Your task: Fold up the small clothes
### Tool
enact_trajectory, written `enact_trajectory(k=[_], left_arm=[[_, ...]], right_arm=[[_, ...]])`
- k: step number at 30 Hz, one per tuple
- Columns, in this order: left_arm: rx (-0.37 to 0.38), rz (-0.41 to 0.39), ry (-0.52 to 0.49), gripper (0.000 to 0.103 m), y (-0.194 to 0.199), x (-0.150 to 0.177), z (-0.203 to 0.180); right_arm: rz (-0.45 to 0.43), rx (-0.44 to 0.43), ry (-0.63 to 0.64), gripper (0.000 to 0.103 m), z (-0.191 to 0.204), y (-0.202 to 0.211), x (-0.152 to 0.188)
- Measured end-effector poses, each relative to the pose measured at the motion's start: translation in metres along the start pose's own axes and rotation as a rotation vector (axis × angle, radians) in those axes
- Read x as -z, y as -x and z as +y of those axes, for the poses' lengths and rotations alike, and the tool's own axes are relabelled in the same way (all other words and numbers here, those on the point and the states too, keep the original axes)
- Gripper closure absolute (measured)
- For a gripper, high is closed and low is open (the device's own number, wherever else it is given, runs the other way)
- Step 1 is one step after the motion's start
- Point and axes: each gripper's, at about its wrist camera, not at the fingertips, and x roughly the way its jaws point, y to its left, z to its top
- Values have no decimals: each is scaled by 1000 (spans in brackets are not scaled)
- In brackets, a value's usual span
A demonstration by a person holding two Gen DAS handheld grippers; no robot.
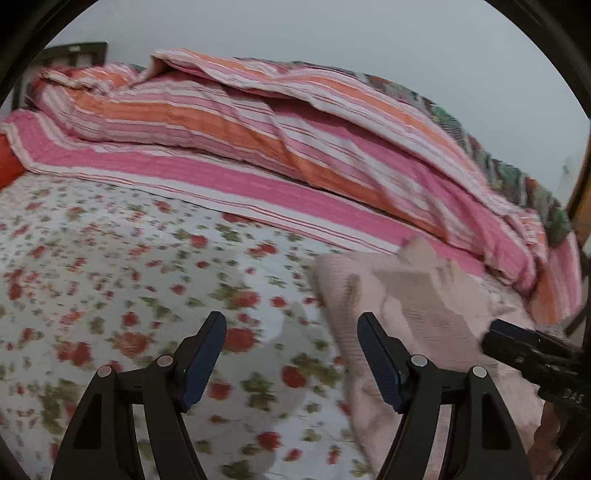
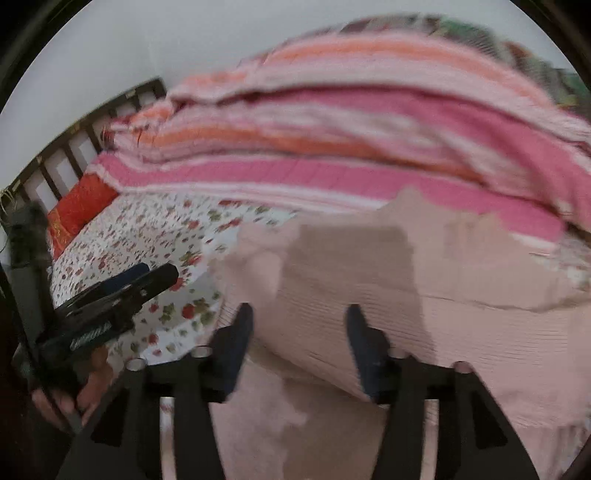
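nearest in the left wrist view, the left hand-held gripper (image 1: 291,354) hangs released, its blue-padded fingers (image 1: 201,360) spread wide over the floral bedsheet (image 1: 110,258) with nothing between them. just to its right lies the pale pink garment (image 1: 406,295), a ribbed knit piece rumpled on the bed, its near edge running under the gripper's right finger. the right hand-held gripper (image 1: 491,334) comes in from the right edge and reaches over this cloth.

in the right wrist view, the right hand-held gripper (image 2: 299,328) is parted above the pink garment (image 2: 461,332); the cloth fills the space ahead of and below its fingers (image 2: 236,343), but blur hides whether the pads touch it. at the left, a hand (image 2: 74,391) holds the left hand-held gripper (image 2: 157,275) over the bedsheet (image 2: 155,236).

beyond the garment a pink and orange striped quilt (image 1: 258,140) is heaped along the bed. a red cushion (image 2: 81,206) sits at the far end beside a dark slatted bed frame (image 2: 74,147), with a plain pale wall (image 1: 332,33) behind. there are no containers in view.
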Motion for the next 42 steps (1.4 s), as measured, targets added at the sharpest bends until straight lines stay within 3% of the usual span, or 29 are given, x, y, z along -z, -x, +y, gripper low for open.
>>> enact_trajectory(k=[2,5,9,13,20,35,37,42], left_arm=[[51,1,21,31,0,0,-3],[82,8,26,31,-3,0,-12],[52,38,-21,31,-15,4,-31],[6,57,-61,31,-25,8,-43],[-73,119,-75,31,-46,12,-47],[-114,105,-129,31,-42,17,-56],[-118,103,-132,31,-41,17,-57],[-119,102,-138,31,-41,17,-57]], right_arm=[[-34,34,-27,46,-28,24,11],[-68,178,-93,46,-76,51,26],[-71,318,-202,46,-138,70,40],[-59,401,-274,46,-177,70,48],[12,348,-352,46,-204,39,58],[-56,398,-253,46,-182,57,64],[-49,399,-258,39,-182,57,65],[-55,390,-269,39,-181,61,65]])
